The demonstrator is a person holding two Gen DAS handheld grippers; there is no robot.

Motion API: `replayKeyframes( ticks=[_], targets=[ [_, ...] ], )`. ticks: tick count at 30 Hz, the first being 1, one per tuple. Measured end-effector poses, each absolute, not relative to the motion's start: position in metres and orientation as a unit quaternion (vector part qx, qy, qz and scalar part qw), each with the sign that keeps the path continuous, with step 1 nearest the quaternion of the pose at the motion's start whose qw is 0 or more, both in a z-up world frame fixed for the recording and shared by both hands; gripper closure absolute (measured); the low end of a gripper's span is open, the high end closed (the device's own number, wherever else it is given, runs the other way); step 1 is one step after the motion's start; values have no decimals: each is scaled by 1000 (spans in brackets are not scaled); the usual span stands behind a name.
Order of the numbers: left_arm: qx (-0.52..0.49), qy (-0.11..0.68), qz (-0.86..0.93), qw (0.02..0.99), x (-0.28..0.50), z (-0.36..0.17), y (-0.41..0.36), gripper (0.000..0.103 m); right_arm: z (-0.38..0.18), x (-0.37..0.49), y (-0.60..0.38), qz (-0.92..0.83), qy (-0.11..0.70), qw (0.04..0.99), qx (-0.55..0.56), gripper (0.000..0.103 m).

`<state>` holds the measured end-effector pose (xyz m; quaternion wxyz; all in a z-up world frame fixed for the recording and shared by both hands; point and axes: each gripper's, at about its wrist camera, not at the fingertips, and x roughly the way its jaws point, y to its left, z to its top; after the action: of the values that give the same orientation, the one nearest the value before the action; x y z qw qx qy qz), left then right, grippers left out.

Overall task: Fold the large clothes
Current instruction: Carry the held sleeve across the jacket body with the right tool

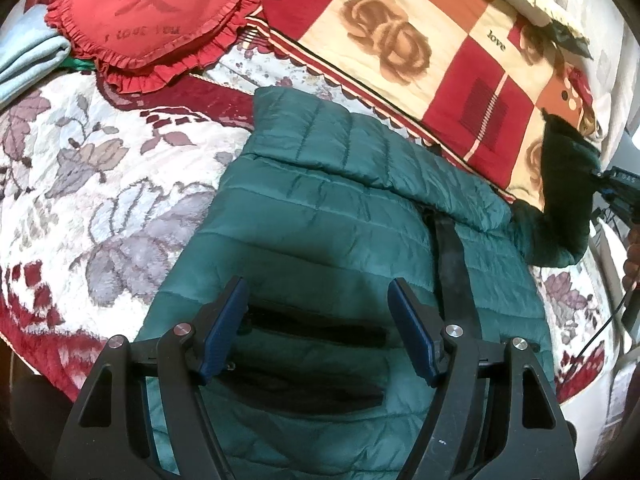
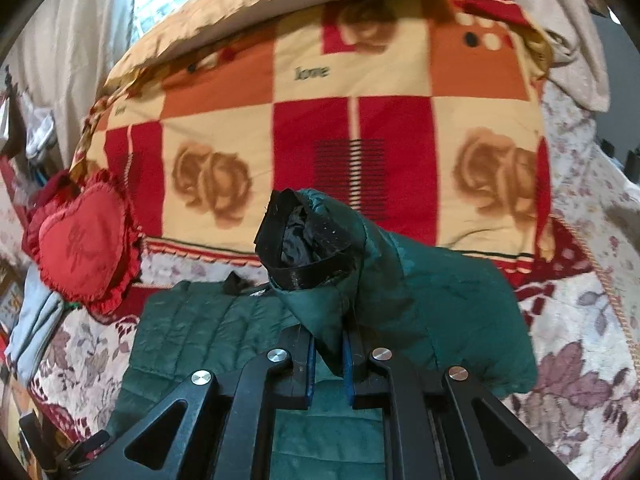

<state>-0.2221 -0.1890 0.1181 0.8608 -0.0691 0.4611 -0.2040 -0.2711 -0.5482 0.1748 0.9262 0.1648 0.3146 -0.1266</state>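
A dark green quilted jacket (image 1: pixel 328 220) lies flat on the flowered bedspread (image 1: pixel 100 184), its black zipper band (image 1: pixel 454 268) running down the front. My left gripper (image 1: pixel 320 320) hovers open just above the jacket's lower part, with nothing between its blue pads (image 1: pixel 226 332). My right gripper (image 2: pixel 330 354) is shut on the jacket's sleeve (image 2: pixel 400 304) and holds it lifted, the black-lined cuff (image 2: pixel 304 244) standing up and open. In the left wrist view that lifted sleeve (image 1: pixel 560 192) hangs at the right edge.
A red heart-shaped cushion (image 1: pixel 152 20) lies at the bed's far left beside a folded light blue cloth (image 1: pixel 28 60). A red, orange and cream checked blanket (image 2: pixel 340 120) is heaped behind the jacket. A cable (image 1: pixel 600 332) hangs at the right.
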Motion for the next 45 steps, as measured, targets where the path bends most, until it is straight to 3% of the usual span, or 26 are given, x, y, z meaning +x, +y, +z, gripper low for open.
replayKeyframes(
  ticks=[24, 45],
  targets=[
    [-96, 460, -194, 861, -214, 119, -162, 30, 152, -170, -425, -10, 358, 920, 163, 93],
    [-100, 472, -182, 857, -204, 109, -150, 30, 77, -104, -358, 37, 441, 882, 161, 92]
  ],
)
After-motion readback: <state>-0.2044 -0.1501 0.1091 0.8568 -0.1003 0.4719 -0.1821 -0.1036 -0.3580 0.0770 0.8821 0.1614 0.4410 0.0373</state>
